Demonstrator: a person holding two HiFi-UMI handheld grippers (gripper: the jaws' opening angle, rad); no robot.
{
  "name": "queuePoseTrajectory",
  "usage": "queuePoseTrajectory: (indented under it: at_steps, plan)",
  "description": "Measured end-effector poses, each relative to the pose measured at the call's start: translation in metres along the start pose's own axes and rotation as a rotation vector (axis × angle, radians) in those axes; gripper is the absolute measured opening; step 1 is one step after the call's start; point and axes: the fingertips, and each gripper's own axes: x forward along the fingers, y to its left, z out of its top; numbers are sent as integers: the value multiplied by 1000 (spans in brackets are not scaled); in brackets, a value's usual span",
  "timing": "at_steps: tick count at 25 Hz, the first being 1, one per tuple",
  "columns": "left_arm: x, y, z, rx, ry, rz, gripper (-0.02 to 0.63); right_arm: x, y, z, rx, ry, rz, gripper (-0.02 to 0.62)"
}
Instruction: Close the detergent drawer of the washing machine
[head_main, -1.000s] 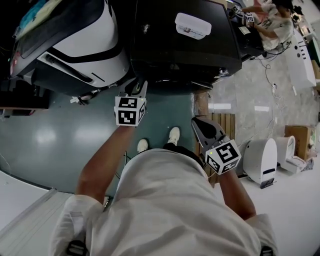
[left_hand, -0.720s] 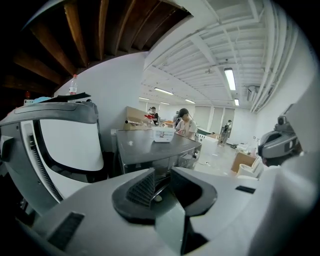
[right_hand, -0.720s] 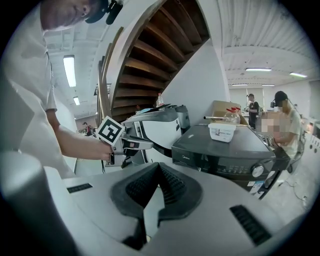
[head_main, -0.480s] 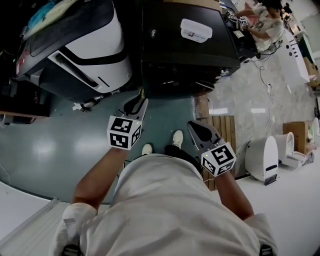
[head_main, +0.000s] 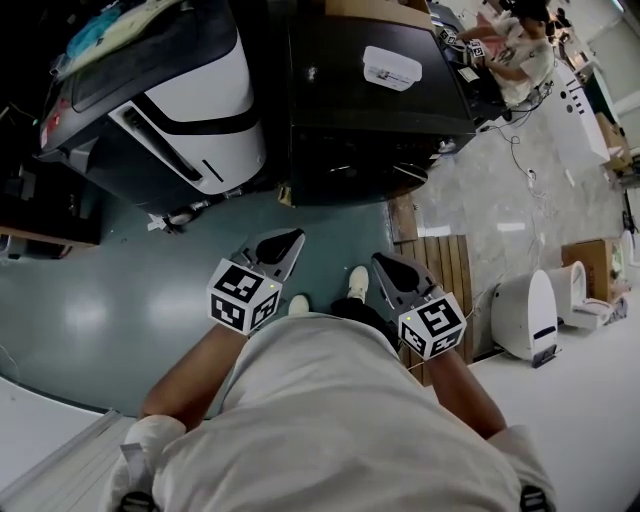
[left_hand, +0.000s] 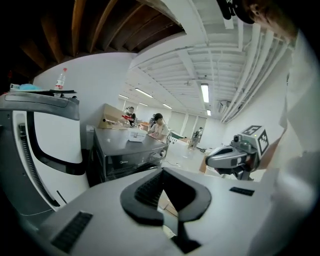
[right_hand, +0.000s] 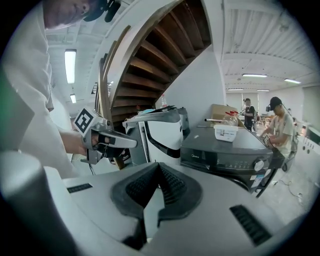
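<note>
The black washing machine (head_main: 380, 110) stands at the top middle of the head view, and nothing sticks out of its front. In the right gripper view its control panel (right_hand: 225, 161) looks flush, with the knob (right_hand: 258, 165) at the right. My left gripper (head_main: 290, 238) hangs over the floor, well back from the machine's front, its jaws shut on nothing. My right gripper (head_main: 385, 265) is beside it, also shut and empty. Seen along the jaws, the left gripper (left_hand: 162, 172) and the right gripper (right_hand: 159, 167) both show their pads together.
A large white and black machine (head_main: 170, 100) stands left of the washer. A white box (head_main: 392, 67) sits on the washer's top. A wooden pallet (head_main: 440, 250) and a white device (head_main: 525, 315) lie to the right. A person (head_main: 505, 45) works at the back right.
My left gripper has drawn back from the washer's front toward my body, and its jaws have come together. My right gripper has drifted back a little too.
</note>
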Motion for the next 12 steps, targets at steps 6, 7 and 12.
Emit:
queuePoseTrajectory:
  at_steps: [6,7,12]
  plan:
    - [-19,-26,-20,-19,40,-122,-3,-5,17,-3,11,-5,2,5]
    - [-22,-29,-23,-20,43,-134,-3,-6,19,-4,15,-6,0,3]
    - [-32,-36,-31,-25,50,-166,-3,-9,27,-6,28,-6,-5,3]
